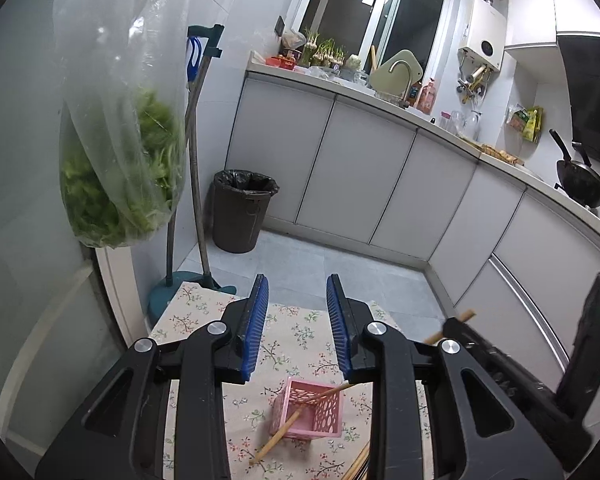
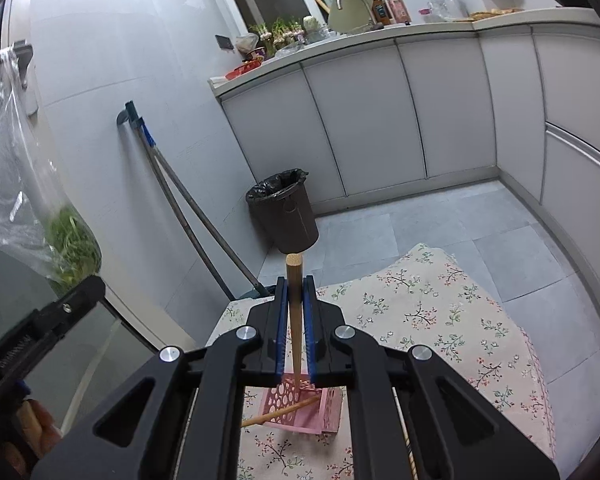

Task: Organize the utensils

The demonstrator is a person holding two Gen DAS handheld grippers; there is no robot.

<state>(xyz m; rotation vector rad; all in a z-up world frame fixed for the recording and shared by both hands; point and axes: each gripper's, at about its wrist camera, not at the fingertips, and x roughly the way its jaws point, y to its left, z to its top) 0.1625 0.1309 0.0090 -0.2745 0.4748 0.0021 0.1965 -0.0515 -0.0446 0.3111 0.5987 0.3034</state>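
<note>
A small kitchen with pale cabinet fronts and a grey tiled floor surrounds a low surface covered in a floral cloth (image 2: pixel 440 300), on which a pink perforated basket (image 1: pixel 312 412) stands. The right gripper (image 2: pixel 295 320) has its blue-padded jaws closed on a wooden chopstick (image 2: pixel 294 280), held nearly upright with its blunt end poking up past the fingertips and its thin end reaching down toward the basket's mouth. A second chopstick (image 1: pixel 296 420) already leans across the basket, one end resting over the rim and onto the cloth. The left gripper (image 1: pixel 298 320) hovers above the basket with its jaws apart and nothing between them; more sticks (image 1: pixel 358 466) lie at the bottom edge of its view, just beside the basket. The chopstick looks light, stiff and smooth, so it could likely pivot or slide in the pads; gripping near the thicker upper part, as here, seems steadiest. The basket seems light too and might tip if a stick drops in off-centre.
</note>
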